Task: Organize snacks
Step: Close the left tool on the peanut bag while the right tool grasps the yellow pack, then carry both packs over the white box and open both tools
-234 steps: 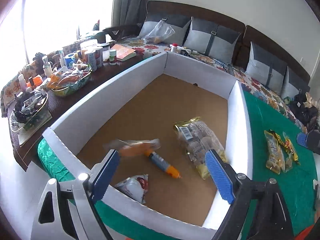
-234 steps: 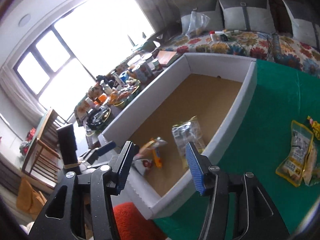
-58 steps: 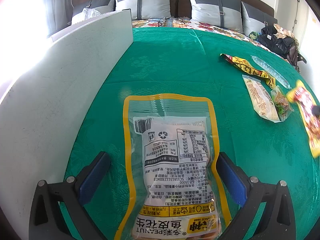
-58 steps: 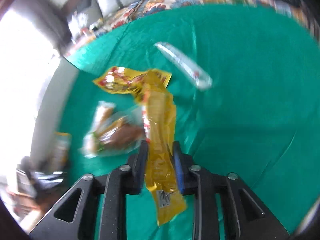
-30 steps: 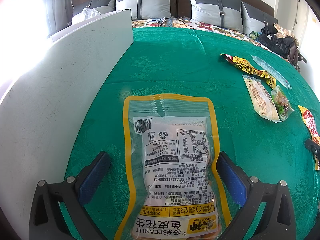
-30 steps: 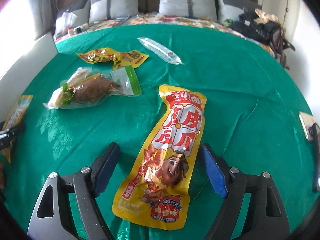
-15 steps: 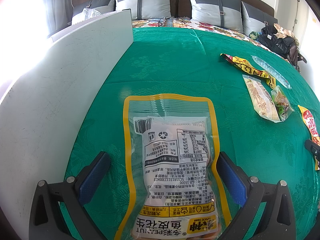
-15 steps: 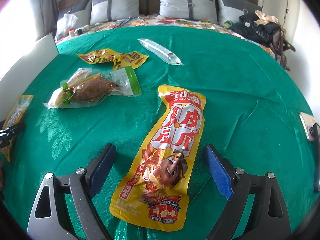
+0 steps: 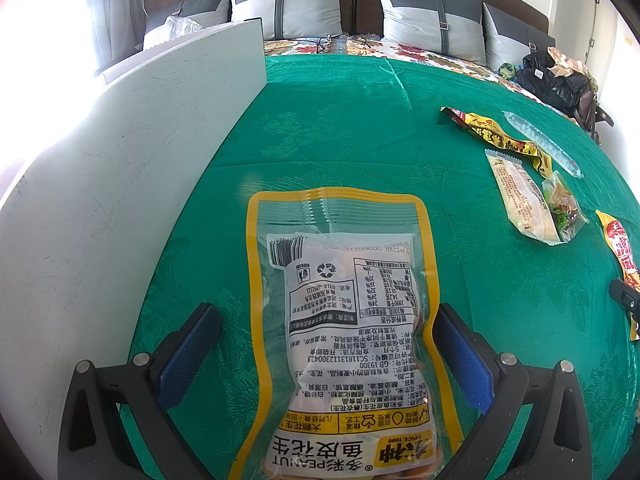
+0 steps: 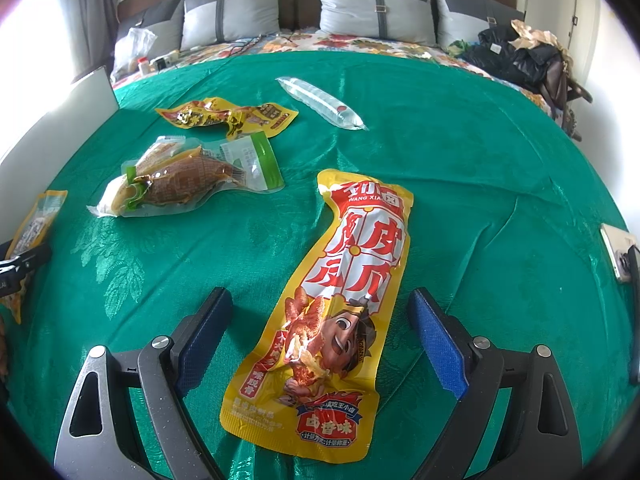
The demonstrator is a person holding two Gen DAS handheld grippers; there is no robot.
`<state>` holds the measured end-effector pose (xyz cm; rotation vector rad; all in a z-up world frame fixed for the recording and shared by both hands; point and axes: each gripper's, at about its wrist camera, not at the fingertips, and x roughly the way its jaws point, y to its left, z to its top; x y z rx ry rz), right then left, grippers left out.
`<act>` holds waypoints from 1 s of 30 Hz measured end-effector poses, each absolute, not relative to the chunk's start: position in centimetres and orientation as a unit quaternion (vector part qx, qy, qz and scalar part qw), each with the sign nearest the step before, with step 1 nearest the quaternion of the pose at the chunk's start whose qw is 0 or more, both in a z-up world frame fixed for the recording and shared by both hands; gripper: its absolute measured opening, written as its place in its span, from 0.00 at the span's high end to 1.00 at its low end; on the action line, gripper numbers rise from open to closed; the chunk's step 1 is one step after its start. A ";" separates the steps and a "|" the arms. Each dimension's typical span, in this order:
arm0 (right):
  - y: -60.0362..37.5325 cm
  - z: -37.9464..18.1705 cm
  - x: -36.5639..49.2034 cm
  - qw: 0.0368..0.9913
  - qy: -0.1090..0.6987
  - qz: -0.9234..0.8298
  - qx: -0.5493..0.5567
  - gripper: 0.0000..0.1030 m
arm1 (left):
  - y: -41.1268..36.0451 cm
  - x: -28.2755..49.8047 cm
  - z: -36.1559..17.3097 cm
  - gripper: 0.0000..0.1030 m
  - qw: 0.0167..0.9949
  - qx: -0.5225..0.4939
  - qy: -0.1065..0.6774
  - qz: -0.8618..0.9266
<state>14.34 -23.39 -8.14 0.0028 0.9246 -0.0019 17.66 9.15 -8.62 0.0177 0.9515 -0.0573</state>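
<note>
— Left gripper (image 9: 328,354) spread wide, straddling the yellow-edged clear peanut bag (image 9: 344,328) beside the white cardboard box wall (image 9: 120,184)?
— Yes. Right gripper (image 10: 320,340) likewise agape around the long yellow-red snack pouch (image 10: 340,308). Best pinched mid-body, then lifted boxward.

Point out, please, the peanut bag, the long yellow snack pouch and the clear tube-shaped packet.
peanut bag (image 9: 344,312): left wrist view, on its white label.
long yellow snack pouch (image 10: 340,308): right wrist view, mid-pouch on the printed front.
clear tube-shaped packet (image 10: 320,102): right wrist view, middle of its length.

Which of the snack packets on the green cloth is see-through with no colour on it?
The long clear tube packet, lying farthest back on the green cloth. The others all carry yellow, red or green printing.
</note>
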 end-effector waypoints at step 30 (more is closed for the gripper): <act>-24.1 -2.4 11.4 0.787 0.503 0.118 0.337 0.50 | 11.6 13.0 -1.7 0.47 0.859 -0.154 0.456 -0.176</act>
